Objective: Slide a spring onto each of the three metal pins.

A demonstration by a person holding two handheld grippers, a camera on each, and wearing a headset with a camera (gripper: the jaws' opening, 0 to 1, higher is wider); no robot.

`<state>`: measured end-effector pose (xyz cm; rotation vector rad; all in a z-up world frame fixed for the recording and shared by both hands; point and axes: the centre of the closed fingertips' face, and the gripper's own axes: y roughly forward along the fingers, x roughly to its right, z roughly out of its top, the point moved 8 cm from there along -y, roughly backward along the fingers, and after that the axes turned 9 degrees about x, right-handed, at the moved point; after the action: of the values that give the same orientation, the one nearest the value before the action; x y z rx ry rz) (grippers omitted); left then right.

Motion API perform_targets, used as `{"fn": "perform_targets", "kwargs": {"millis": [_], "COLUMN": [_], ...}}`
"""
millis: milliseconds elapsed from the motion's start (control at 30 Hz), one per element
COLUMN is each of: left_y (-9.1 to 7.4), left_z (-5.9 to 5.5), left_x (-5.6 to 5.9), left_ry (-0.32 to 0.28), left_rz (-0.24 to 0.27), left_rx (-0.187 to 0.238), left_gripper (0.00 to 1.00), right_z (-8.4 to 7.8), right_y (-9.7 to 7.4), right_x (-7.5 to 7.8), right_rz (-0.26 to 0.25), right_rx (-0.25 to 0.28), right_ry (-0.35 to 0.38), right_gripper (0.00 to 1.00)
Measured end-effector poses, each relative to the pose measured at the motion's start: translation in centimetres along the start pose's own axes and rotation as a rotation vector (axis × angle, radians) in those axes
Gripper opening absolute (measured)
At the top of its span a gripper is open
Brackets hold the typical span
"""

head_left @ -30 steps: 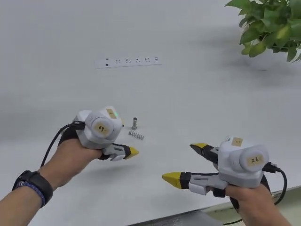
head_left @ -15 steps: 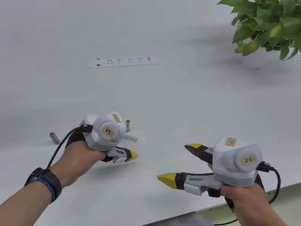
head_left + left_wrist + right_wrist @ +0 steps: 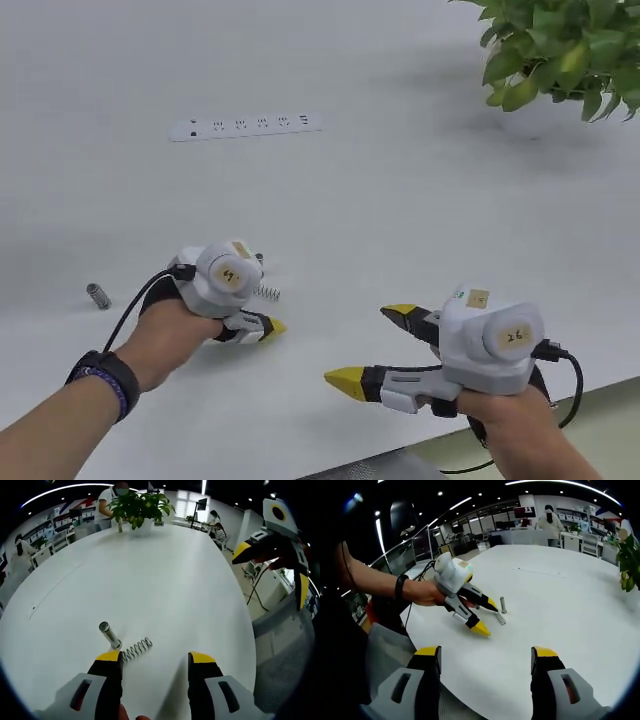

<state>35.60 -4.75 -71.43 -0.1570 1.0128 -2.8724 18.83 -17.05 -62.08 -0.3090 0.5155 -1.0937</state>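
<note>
A small metal pin [image 3: 259,260] stands upright on the white table [image 3: 400,200], with a loose spring [image 3: 267,292] lying just in front of it. My left gripper [image 3: 265,305] is open at the spring. In the left gripper view the pin [image 3: 109,635] and spring [image 3: 136,649] lie just past the left fingertip, and the left gripper [image 3: 155,657] holds nothing. My right gripper [image 3: 372,345] is open near the front edge, well right of the pin. In the right gripper view my right gripper [image 3: 486,652] faces the left gripper [image 3: 487,618], pin [image 3: 503,605] and spring [image 3: 499,618].
A short grey metal piece [image 3: 98,296] lies on the table at the far left. A white power strip [image 3: 245,125] sits at the back, and a potted plant [image 3: 560,50] at the back right. The table's front edge [image 3: 590,390] runs close under the right gripper.
The left gripper has moved in toward the pin and spring. The head camera shifted, bringing the grey piece at the left into view. The right gripper has barely moved.
</note>
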Motion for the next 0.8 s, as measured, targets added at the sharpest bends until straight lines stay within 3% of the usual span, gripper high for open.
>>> {"fn": "perform_targets", "kwargs": {"millis": [333, 467, 700, 800], "left_y": [-0.4, -0.9, -0.3, 0.2], "left_z": [-0.3, 0.0, 0.0, -0.6], "left_x": [0.8, 1.0, 0.2, 0.2], "left_ry": [0.024, 0.029, 0.046, 0.062], "left_rz": [-0.024, -0.037, -0.019, -0.024], "left_rx": [-0.022, -0.011, -0.018, -0.044], "left_gripper": [0.46, 0.44, 0.42, 0.39], "right_z": [-0.2, -0.1, -0.3, -0.4], "right_y": [-0.2, -0.1, -0.3, -0.4], "right_x": [0.4, 0.3, 0.3, 0.3], "right_rz": [-0.008, -0.006, -0.005, -0.006], "right_rx": [-0.001, 0.001, -0.001, -0.005], "right_ry": [0.009, 0.008, 0.008, 0.006], "right_gripper": [0.71, 0.71, 0.71, 0.70]}}
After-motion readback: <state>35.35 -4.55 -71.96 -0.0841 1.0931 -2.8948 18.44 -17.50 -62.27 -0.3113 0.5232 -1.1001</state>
